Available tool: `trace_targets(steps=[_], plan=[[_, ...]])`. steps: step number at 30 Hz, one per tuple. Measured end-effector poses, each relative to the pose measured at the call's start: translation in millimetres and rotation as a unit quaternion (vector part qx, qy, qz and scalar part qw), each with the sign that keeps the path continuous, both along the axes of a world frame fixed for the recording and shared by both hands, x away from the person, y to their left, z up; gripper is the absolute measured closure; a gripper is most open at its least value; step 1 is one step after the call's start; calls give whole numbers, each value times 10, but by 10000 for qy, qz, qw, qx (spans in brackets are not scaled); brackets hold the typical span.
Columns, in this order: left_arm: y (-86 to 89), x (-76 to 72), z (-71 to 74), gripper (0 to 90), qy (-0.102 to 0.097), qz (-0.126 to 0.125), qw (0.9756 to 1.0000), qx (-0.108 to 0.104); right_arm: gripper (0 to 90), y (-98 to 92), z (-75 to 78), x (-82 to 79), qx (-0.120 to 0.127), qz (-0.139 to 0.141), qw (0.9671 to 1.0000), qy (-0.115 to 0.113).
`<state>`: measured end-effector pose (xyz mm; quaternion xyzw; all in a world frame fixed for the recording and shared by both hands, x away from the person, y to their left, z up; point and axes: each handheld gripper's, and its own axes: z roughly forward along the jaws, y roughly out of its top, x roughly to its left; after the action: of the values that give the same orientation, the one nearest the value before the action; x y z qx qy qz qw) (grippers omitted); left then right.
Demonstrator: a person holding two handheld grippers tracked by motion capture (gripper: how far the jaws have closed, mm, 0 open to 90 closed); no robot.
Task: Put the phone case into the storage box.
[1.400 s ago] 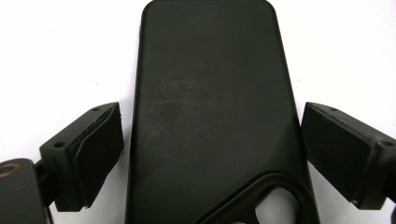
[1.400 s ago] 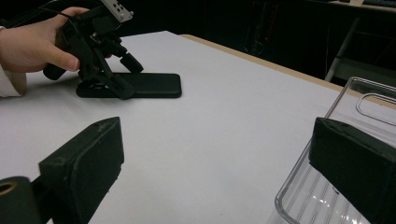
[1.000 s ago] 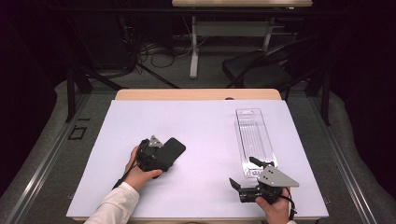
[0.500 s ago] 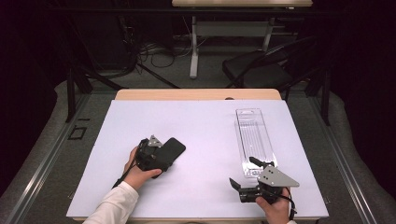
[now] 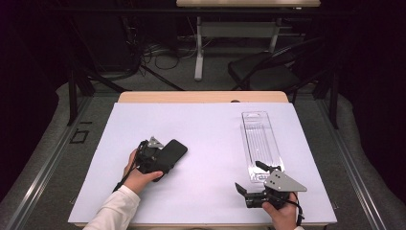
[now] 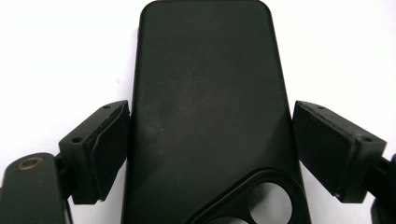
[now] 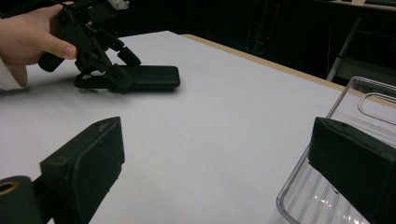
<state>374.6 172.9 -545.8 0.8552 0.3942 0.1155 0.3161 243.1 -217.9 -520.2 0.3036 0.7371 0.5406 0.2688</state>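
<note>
A black phone case (image 5: 173, 150) lies flat on the white table (image 5: 210, 124), left of centre. My left gripper (image 5: 163, 161) straddles its near end, a jaw at each long edge. In the left gripper view the case (image 6: 205, 93) lies between the pads (image 6: 109, 149) with its camera cutout nearest me. The left pad sits against the edge and a thin gap shows at the right one, so the left gripper (image 6: 210, 140) is open. My right gripper (image 5: 250, 177) rests open at the front right with nothing between its jaws. From there I see the case (image 7: 156, 77) and the left gripper (image 7: 122, 70).
A clear plastic tray (image 5: 261, 143) lies lengthwise at the right, its near end just beyond the right gripper; its rim (image 7: 364, 107) stands by the right jaw. A wooden strip (image 5: 201, 97) edges the table's far side. Table legs and a chair stand beyond.
</note>
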Motion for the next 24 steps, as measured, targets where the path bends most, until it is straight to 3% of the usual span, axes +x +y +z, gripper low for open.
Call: trace_targets(steps=[5, 9, 13, 24], plan=[[8, -37, 83, 139, 1, -28, 10000, -43, 34, 3, -2, 0, 2, 0, 10000, 12], [-13, -62, 167, 139, -57, -74, 9999, 110, 34, 7, -6, 4, 18, -1, 10000, 18], [-55, -86, 273, 139, -103, -179, 9997, 131, 34, 11, -8, 7, 6, -2, 10000, 26], [-255, -114, 705, 140, -203, -511, 9984, -109, 34, 23, -11, 8, 5, -6, 10000, 41]])
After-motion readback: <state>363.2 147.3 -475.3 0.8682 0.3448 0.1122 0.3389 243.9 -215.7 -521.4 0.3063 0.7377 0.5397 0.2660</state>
